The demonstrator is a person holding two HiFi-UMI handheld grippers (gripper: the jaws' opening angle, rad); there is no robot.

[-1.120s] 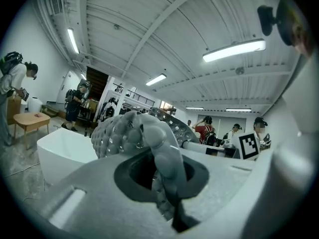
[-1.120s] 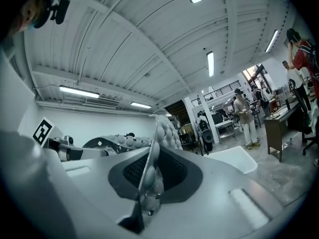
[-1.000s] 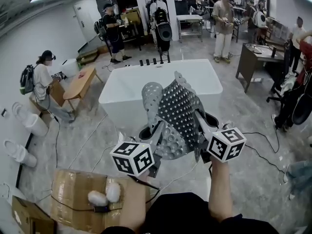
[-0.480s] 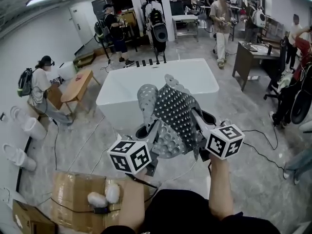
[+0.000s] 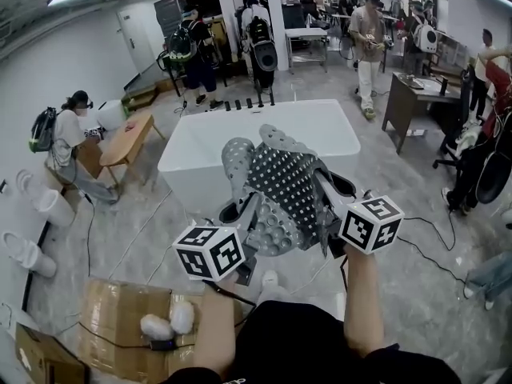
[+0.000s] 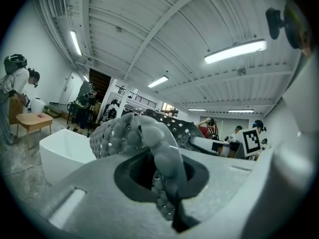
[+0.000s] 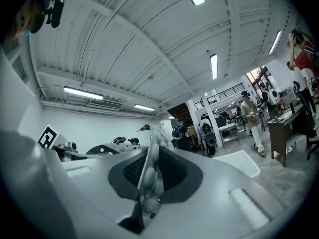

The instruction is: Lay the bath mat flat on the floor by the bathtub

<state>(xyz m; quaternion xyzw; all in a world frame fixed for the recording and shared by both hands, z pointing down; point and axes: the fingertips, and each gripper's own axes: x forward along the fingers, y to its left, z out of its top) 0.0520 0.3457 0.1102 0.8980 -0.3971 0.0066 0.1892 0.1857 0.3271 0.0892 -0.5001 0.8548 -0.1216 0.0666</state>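
You stand on a pale marbled floor (image 5: 136, 230) in a busy workshop hall. The white bathtub (image 5: 200, 146) is straight ahead of you and a cardboard box (image 5: 112, 326) sits at your lower left. In the head view you hold the grey perforated bath mat (image 5: 284, 182) crumpled up in the air between you and the tub, clear of the floor. Its left edge is in your left tool (image 5: 238, 211) and its right edge in your right tool (image 5: 340, 189). In the left gripper view, that tool's jaws are clamped on a bunched fold of the mat, with the tub beyond to the left. In the right gripper view, the jaws pinch a thin, studded edge of the mat, with the tub lying off to the right.
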